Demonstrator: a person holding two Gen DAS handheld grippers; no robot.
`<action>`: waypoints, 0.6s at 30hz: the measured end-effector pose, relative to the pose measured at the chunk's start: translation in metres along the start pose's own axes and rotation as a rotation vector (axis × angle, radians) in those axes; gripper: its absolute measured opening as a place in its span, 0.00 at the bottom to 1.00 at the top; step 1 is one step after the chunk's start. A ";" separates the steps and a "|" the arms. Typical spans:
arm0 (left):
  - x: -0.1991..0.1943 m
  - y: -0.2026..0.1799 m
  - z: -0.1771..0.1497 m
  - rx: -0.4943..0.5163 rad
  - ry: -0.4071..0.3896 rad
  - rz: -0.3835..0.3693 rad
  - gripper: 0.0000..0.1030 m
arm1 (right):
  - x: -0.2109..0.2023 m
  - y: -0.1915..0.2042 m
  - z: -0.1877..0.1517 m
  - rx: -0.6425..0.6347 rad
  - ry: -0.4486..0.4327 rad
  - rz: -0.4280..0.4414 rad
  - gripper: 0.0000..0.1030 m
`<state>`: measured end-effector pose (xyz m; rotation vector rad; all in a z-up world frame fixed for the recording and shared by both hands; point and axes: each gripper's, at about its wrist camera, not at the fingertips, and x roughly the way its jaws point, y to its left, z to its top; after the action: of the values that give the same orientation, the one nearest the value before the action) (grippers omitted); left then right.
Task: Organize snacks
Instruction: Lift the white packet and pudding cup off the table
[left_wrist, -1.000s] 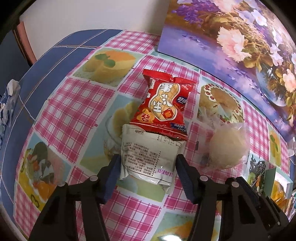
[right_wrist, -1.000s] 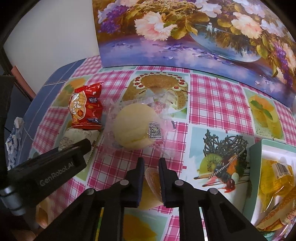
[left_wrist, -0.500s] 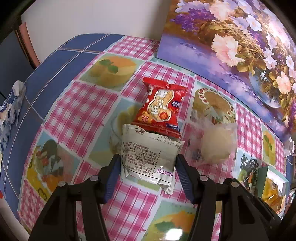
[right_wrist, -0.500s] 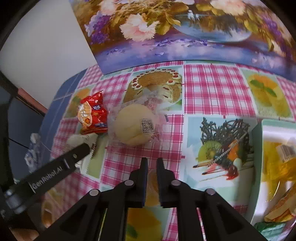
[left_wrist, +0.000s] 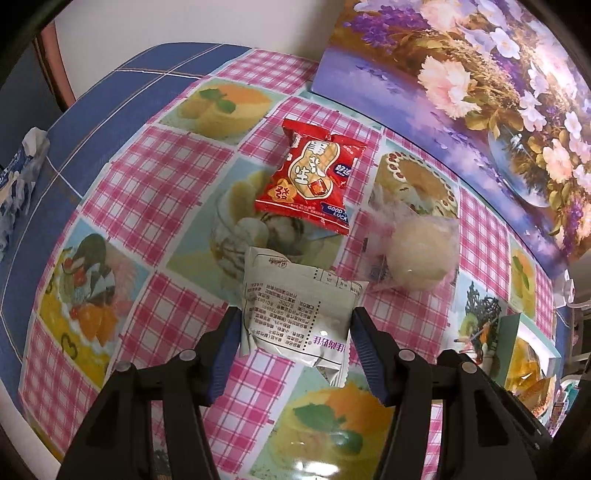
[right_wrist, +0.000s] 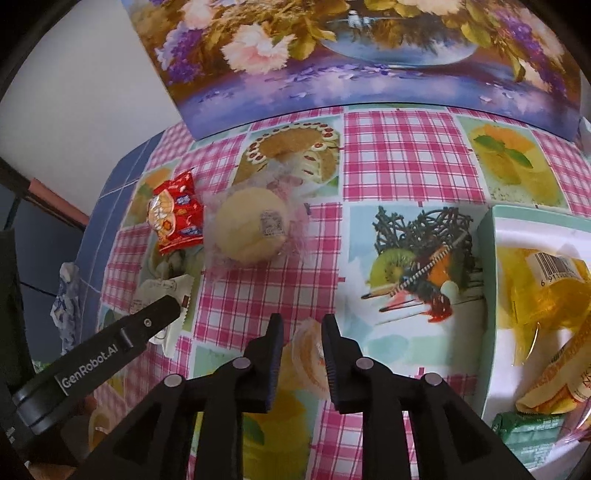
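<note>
My left gripper (left_wrist: 293, 321) is shut on a silver-white snack packet (left_wrist: 295, 314) and holds it lifted off the table; the packet also shows in the right wrist view (right_wrist: 162, 295). A red peanut bag (left_wrist: 312, 179) lies beyond it, and a pale round bun in clear wrap (left_wrist: 421, 254) lies to its right. My right gripper (right_wrist: 300, 332) hovers over the tablecloth with its jaws a narrow gap apart and nothing between them. The red bag (right_wrist: 177, 214) and the bun (right_wrist: 253, 225) lie ahead of it to the left.
A white box with a mint-green rim (right_wrist: 487, 258) at the right holds yellow and green snack packs. A floral painting (right_wrist: 369, 55) leans along the table's back. A blue-white tissue pack (left_wrist: 18, 177) lies off the left edge.
My left gripper lifted the silver packet off the red bag and drew it back. My right gripper rose, moved toward the box and opened its jaws slightly.
</note>
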<state>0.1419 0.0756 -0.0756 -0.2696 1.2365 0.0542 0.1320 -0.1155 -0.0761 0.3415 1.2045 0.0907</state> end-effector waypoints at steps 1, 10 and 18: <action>-0.001 0.001 -0.001 -0.002 0.001 -0.001 0.60 | 0.000 0.002 -0.001 -0.007 0.003 0.000 0.23; -0.004 0.019 -0.008 -0.047 0.017 0.007 0.60 | 0.004 0.017 -0.013 -0.071 0.030 -0.027 0.46; -0.003 0.028 -0.012 -0.064 0.022 0.015 0.60 | 0.010 0.031 -0.022 -0.161 0.034 -0.110 0.50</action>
<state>0.1249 0.0999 -0.0812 -0.3178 1.2597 0.1042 0.1186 -0.0789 -0.0825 0.1326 1.2390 0.0976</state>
